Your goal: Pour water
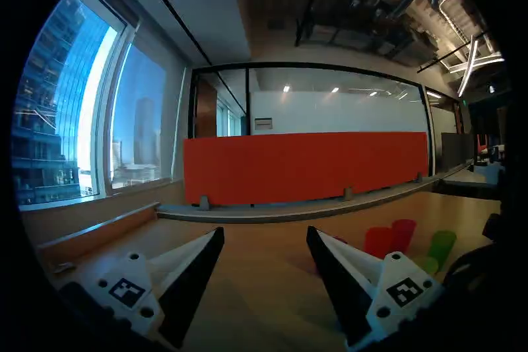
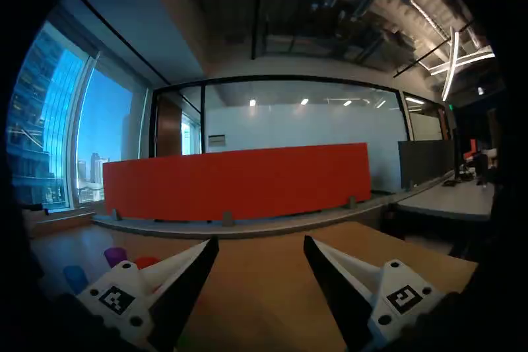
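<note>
Left gripper (image 1: 264, 230) spread wide, holding nothing, over the table (image 1: 264, 286); red cup (image 1: 378, 242) and green cup (image 1: 441, 246) to its right (close together); right gripper (image 2: 261, 240) likewise agape, empty; purple cup (image 2: 115, 256), blue cup (image 2: 75, 278) at its left.

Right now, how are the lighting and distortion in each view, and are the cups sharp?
Left gripper view: the windows glare blue, the desk is dim, the orange partition bows from the fisheye, and the red cups look soft. Right gripper view: same backlight, the ceiling strip light flares, and the purple cup at the lower left sits shaded and blurred.
</note>
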{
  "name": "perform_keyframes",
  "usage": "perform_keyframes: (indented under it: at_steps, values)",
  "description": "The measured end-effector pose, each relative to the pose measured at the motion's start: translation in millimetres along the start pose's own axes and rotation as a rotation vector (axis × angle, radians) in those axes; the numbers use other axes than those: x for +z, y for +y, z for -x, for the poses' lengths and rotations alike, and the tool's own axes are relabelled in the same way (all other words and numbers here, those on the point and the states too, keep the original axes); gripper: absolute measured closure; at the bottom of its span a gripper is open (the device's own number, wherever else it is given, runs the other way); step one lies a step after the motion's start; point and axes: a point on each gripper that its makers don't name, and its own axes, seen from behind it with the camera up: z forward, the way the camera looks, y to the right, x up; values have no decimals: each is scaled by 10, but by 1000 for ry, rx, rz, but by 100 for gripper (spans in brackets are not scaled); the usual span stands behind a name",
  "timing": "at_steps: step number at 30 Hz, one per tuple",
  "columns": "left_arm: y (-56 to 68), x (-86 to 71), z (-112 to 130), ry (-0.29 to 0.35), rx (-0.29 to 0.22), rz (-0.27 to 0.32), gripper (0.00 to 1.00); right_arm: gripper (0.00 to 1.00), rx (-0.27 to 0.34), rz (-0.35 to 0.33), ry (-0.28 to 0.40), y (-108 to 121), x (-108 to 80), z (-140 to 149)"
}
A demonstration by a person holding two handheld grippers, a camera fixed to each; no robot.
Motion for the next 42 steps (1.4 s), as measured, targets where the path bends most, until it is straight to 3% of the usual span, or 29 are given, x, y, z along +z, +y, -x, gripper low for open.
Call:
perform_keyframes:
  at_steps: [9, 15, 42]
  values:
    - [-51, 30, 106, 1, 48, -42, 7, 1, 2, 5, -4, 29, 21, -46]
    - [-13, 44, 229, -9, 36, -38, 7, 1, -2, -1, -4, -8, 29, -46]
    - [-188, 37, 595, -34, -15, -19, 7, 1, -20, -7, -1, -100, 18, -103]
